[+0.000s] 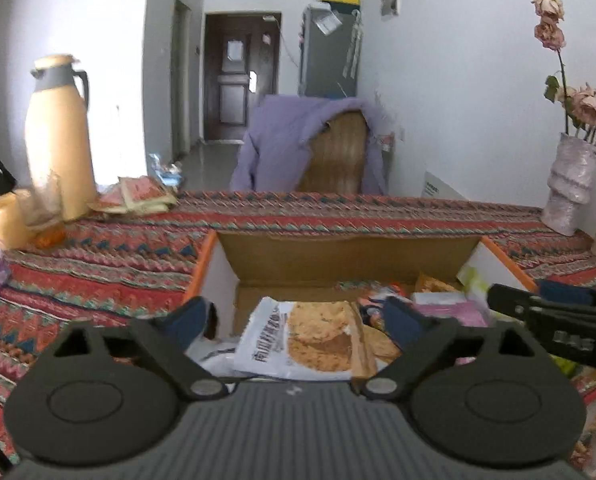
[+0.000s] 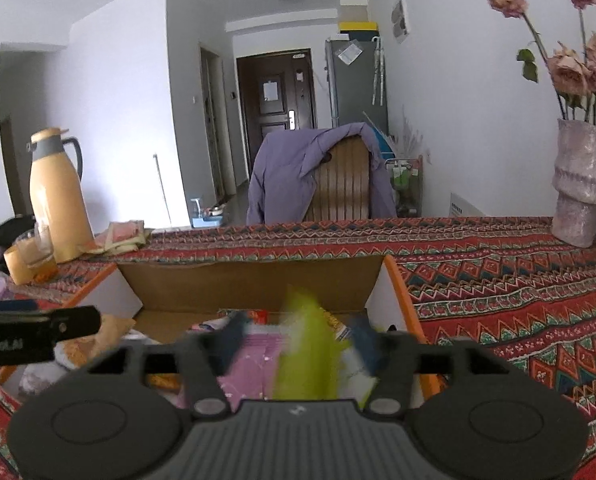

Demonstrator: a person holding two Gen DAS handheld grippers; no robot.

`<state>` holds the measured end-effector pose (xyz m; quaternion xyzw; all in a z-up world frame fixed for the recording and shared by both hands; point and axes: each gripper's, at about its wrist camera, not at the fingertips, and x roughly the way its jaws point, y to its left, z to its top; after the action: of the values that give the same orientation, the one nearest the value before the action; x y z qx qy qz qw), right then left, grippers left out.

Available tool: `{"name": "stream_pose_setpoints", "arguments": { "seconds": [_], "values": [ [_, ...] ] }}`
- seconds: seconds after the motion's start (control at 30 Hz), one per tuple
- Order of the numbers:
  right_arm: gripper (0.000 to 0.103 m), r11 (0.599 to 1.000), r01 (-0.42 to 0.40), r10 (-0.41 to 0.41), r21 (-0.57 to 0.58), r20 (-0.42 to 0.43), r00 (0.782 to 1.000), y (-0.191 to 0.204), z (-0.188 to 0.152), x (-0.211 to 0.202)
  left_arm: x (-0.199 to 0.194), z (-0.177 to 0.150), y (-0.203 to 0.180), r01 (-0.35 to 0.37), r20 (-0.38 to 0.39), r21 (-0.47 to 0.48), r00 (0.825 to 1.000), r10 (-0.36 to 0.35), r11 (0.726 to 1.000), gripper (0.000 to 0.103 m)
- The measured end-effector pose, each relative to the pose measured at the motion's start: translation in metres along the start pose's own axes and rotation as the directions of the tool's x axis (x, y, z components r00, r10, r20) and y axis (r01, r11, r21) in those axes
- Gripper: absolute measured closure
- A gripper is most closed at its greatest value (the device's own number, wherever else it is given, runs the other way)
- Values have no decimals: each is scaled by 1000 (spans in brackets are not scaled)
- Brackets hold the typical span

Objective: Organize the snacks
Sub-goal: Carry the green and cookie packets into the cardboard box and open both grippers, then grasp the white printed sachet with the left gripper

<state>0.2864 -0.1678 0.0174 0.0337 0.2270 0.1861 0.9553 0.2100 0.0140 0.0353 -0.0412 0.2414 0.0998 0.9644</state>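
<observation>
over the open cardboard box [image 1: 346,258] on the patterned cloth [image 1: 98,264], both grippers point down into it. left gripper [image 1: 298,316]: jaws wide, pads clear of the white cracker bag [image 1: 298,340] lying inside the box beneath them. right gripper [image 2: 298,340]: jaws parted, a blurred yellow-green packet [image 2: 306,352] between them, apparently dropping loose above a pink packet [image 2: 250,368]; pads do not seem to press it. more packets [image 1: 138,194] lie beyond the box, beside the thermos [image 1: 58,136]. risks: the green packet may land on edge and jut above the box rim; the two grippers sit close over the box and could clip each other.
</observation>
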Motion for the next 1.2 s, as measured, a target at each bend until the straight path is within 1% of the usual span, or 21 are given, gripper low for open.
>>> {"name": "stream_pose_setpoints", "arguments": {
  "seconds": [0.03, 0.07, 0.13, 0.17, 0.23, 0.4, 0.57, 0.67, 0.8, 0.93, 1.03, 1.13, 1.2],
  "values": [
    [11, 1000, -6, 6, 9, 8, 1000, -2, 0, -3, -4, 0, 1, -10, 14, -1, 1000, 10, 1000, 0],
    [6, 1000, -18, 18, 17, 17, 1000, -4, 0, -8, -6, 0, 3, -9, 16, -2, 1000, 9, 1000, 0],
    [3, 999, -35, 34, 29, 32, 999, -9, -2, -18, -12, 0, 7, -3, 20, -12, 1000, 3, 1000, 0],
    [0, 999, -37, 36, 27, 37, 999, -10, -3, -23, -15, -1, 9, -4, 25, -15, 1000, 4, 1000, 0],
    [0, 999, -35, 34, 13, 48, 998, -11, -5, -32, -23, -2, 13, -4, 34, -20, 999, 5, 1000, 0],
    [0, 999, -14, 15, -32, 42, 999, -11, -13, -57, -44, -10, 22, 6, 49, -38, 999, -5, 999, 0],
    [0, 998, 2, 2, -67, 62, 998, -10, -31, -83, -63, -29, 29, 19, 29, -39, 999, -18, 999, 0],
    [0, 996, 15, -11, -90, 50, 999, -10, -46, -94, -72, -42, 30, -1, -12, -31, 1000, 0, 1000, 0],
    [0, 993, 40, -36, -108, 35, 999, -13, -66, -102, -74, -62, 32, 0, -85, -35, 996, -3, 999, 0],
    [0, 993, 62, -59, -103, 32, 998, -14, -85, -102, -66, -83, 27, -3, -170, -26, 985, -1, 1000, 0],
    [0, 991, 77, -73, -106, 45, 996, -13, -94, -102, -59, -95, 21, -16, -213, -17, 977, 12, 1000, 0],
    [0, 991, 73, -67, -109, 59, 996, -13, -98, -105, -54, -103, 17, -33, -244, -18, 969, 27, 999, 0],
    [0, 991, 72, -65, -109, 70, 995, -14, -99, -107, -53, -106, 14, -38, -251, -19, 967, 32, 999, 0]
  ]
}}
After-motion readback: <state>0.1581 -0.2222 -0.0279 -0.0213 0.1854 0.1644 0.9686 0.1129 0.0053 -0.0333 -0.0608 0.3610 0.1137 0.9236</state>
